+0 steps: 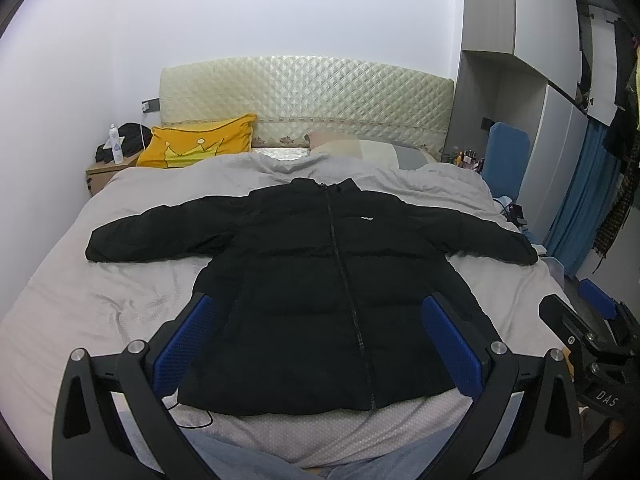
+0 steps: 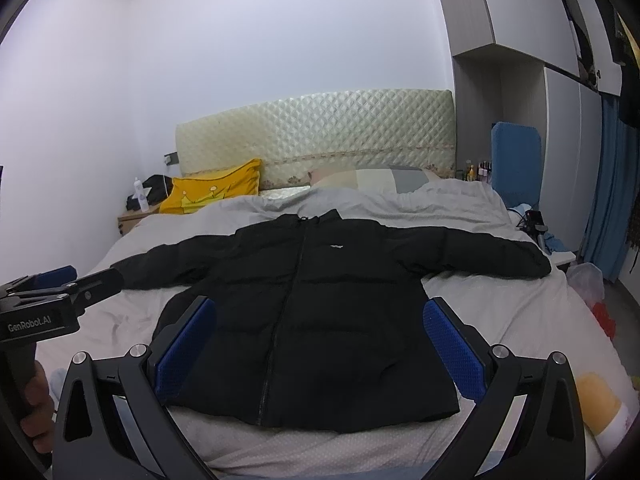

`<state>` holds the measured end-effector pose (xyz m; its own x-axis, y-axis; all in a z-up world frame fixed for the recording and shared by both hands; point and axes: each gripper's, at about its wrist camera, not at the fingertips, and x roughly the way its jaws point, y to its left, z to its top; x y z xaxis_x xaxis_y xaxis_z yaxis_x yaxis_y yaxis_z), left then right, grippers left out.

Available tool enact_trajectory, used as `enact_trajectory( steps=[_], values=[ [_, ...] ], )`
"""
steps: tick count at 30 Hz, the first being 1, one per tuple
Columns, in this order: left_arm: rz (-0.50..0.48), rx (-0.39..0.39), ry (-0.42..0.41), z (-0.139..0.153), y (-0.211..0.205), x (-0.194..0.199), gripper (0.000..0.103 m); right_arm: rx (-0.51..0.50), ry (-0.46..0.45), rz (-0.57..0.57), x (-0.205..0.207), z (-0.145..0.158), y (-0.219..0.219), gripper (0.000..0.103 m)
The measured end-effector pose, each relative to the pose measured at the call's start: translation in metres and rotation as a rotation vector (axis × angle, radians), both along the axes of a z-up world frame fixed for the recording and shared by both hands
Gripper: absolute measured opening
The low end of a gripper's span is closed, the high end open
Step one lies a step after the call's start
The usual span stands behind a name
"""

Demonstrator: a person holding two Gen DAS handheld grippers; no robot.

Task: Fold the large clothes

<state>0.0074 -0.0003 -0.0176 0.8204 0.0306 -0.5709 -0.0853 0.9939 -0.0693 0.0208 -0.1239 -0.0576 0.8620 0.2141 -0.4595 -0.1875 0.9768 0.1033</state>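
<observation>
A grey-sheeted bed carries a spread black jacket and yellow pillow.

We've got a pretty ordinary bedroom here. Plain white walls, flat cool light, kind of dim. The bed fills most of the room, covered in a light grey sheet, with a cream quilted headboard against the back wall. A yellow pillow with a crown print leans at the left of the headboard and a striped pillow lies to the right. Left of the bed we see a small wooden nightstand with a white bottle and something dark on it. Along the right wall stands a grey-and-white wardrobe with a blue curtain beside it, plus a blue cushion standing upright by the bed.
</observation>
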Motion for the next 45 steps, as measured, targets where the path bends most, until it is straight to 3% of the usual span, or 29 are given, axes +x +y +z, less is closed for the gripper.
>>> enact_trajectory(
  steps=[20, 31, 38, 45],
  values=[
    [-0.012, -0.013, 0.037, -0.008, 0.007, 0.027, 0.103, 0.035, 0.007, -0.024, 0.02, 0.0, -0.019, 0.103],
    [-0.036, 0.062, 0.036, -0.012, 0.01, 0.067, 0.103, -0.011, 0.002, -0.091, 0.065, -0.003, -0.048, 0.103],
    [-0.051, -0.015, 0.08, -0.033, 0.031, 0.107, 0.103, -0.027, 0.007, -0.169, 0.103, -0.01, -0.071, 0.103],
    [-0.029, -0.047, 0.035, -0.05, 0.053, 0.133, 0.103, -0.039, 0.006, -0.275, 0.156, -0.03, -0.114, 0.103]
  ],
)
